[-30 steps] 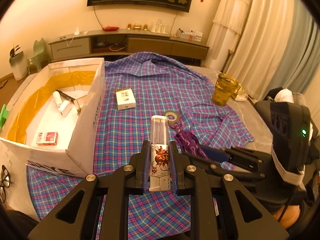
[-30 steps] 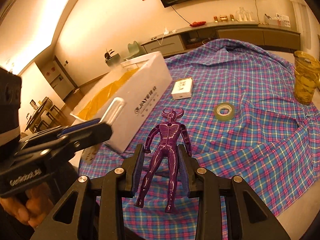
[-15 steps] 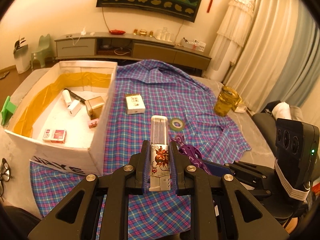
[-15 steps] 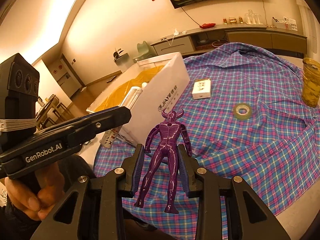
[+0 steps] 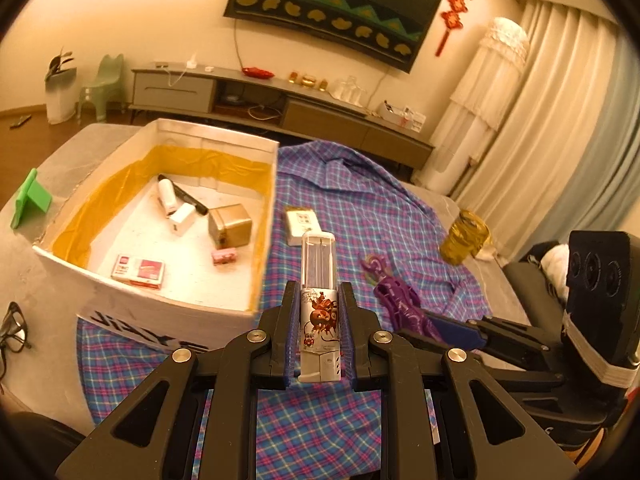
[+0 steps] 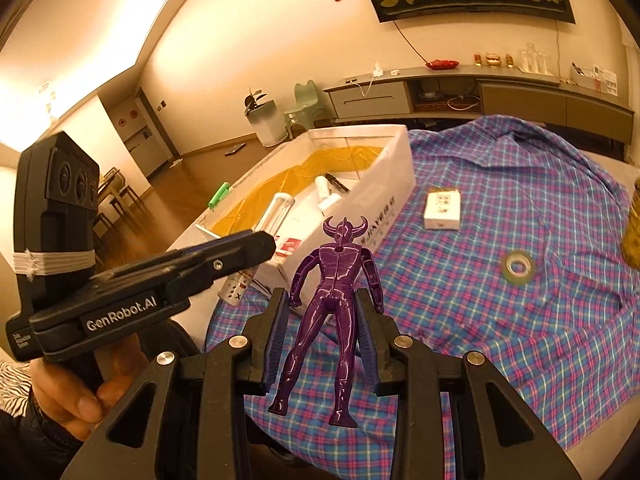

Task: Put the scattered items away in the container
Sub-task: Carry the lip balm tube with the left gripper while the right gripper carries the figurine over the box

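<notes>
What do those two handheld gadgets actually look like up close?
Both tongs, left and right, are matte black plastic with silver rivets, triangular cut-outs and ribbed blue pads. Each rear block has three round lenses and a white band. The left one reads "GenRobot.AI" in white; the right one shows a green light.

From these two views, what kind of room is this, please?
Most likely a home living room: a low media console along the wall, long curtains, and a red knot ornament beside a dark wall screen.

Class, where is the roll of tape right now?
In the right wrist view, the roll of tape lies flat on the plaid shirt, right of the purple figure.
</notes>
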Action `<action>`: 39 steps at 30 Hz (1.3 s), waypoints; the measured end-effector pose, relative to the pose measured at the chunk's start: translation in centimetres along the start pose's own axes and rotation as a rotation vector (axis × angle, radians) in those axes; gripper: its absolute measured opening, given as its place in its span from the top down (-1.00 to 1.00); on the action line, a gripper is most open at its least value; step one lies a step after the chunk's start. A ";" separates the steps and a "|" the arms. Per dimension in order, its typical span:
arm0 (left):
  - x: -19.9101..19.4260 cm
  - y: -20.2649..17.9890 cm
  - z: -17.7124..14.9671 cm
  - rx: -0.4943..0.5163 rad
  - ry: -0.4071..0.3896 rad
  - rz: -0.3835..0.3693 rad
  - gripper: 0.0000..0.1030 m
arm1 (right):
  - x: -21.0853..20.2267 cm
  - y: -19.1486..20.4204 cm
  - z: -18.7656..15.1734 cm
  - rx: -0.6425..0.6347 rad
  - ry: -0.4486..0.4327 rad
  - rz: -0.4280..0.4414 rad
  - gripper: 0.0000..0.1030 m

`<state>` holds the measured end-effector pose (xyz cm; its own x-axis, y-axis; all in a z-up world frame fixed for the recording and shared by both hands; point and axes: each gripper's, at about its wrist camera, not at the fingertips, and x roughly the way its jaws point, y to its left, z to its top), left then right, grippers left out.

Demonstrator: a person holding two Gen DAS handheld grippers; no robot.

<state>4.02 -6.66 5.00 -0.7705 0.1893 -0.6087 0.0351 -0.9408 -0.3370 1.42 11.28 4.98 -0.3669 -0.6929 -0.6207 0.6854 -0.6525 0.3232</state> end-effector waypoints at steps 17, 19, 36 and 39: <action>-1.0 7.1 1.5 -0.124 -0.042 -0.013 0.62 | 4.0 5.1 3.8 -0.081 0.037 0.020 0.32; -1.0 7.8 1.7 -0.137 -0.043 -0.016 0.62 | 4.5 5.5 4.1 -0.088 0.044 0.024 0.33; 0.9 12.8 4.9 -0.230 -0.065 -0.041 0.62 | 9.1 6.5 7.2 -0.110 0.101 0.032 0.33; 1.7 13.6 5.6 -0.239 -0.062 -0.037 0.62 | 10.0 6.4 7.7 -0.114 0.111 0.026 0.33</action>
<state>-0.38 -20.69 3.44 -0.8113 0.1982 -0.5499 0.1500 -0.8387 -0.5235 -2.73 -2.23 6.34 -0.2806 -0.6666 -0.6905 0.7631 -0.5913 0.2608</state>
